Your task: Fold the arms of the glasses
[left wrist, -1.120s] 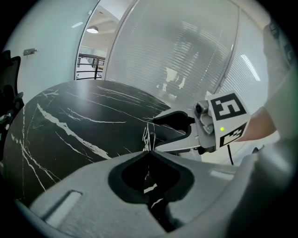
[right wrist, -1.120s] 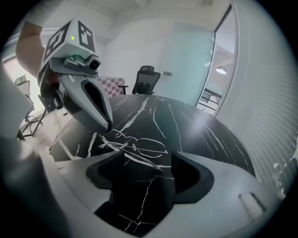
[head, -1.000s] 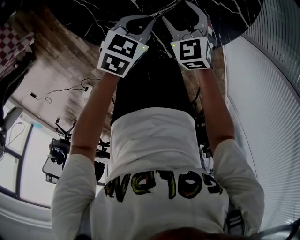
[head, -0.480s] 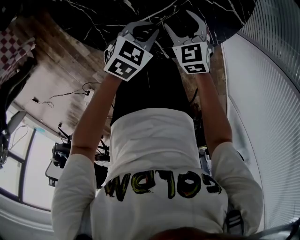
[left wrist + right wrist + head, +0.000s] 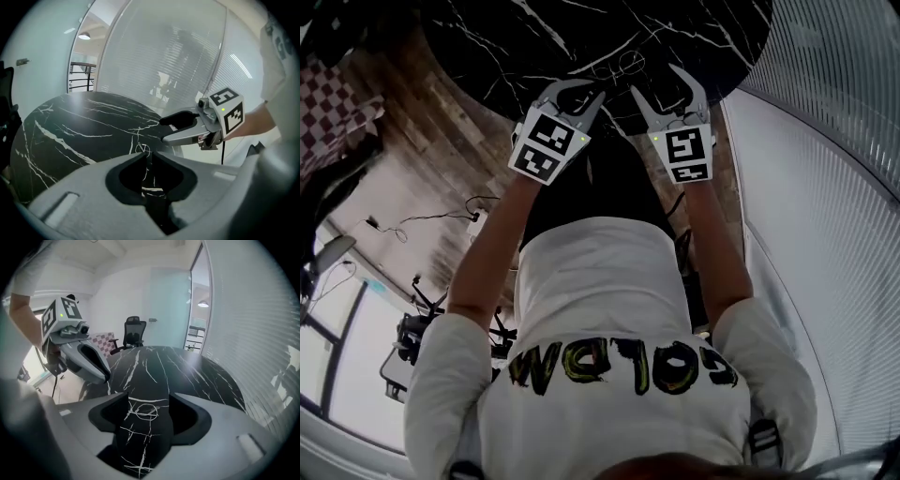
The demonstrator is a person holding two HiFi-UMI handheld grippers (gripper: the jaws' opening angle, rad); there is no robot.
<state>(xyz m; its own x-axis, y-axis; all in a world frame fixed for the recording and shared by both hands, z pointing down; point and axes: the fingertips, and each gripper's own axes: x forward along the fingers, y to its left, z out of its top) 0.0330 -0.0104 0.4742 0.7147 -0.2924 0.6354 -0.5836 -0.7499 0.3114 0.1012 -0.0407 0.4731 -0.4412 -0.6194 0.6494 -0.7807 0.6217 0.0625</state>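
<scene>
Thin wire-rimmed glasses (image 5: 627, 64) lie on the black marble table (image 5: 506, 42), just past both grippers. In the right gripper view the glasses (image 5: 145, 409) show through the gap of my right gripper (image 5: 149, 399). Its jaws are closing but stand well apart, with nothing between the pads. My left gripper (image 5: 149, 155) has its tips together and holds nothing; the glasses (image 5: 143, 149) peek out just beyond them. In the head view the left gripper (image 5: 574, 94) and right gripper (image 5: 661, 89) hover side by side above the table's near edge.
A curved glass wall with blinds (image 5: 825, 141) runs along the right of the round table. Across the room stand an office chair (image 5: 133, 331) and a checked seat (image 5: 328, 103). Wooden floor (image 5: 422, 122) with a cable lies to the left.
Both grippers have lifted and drawn back from the table toward the person. More of the tabletop and the glasses now show beyond their tips.
</scene>
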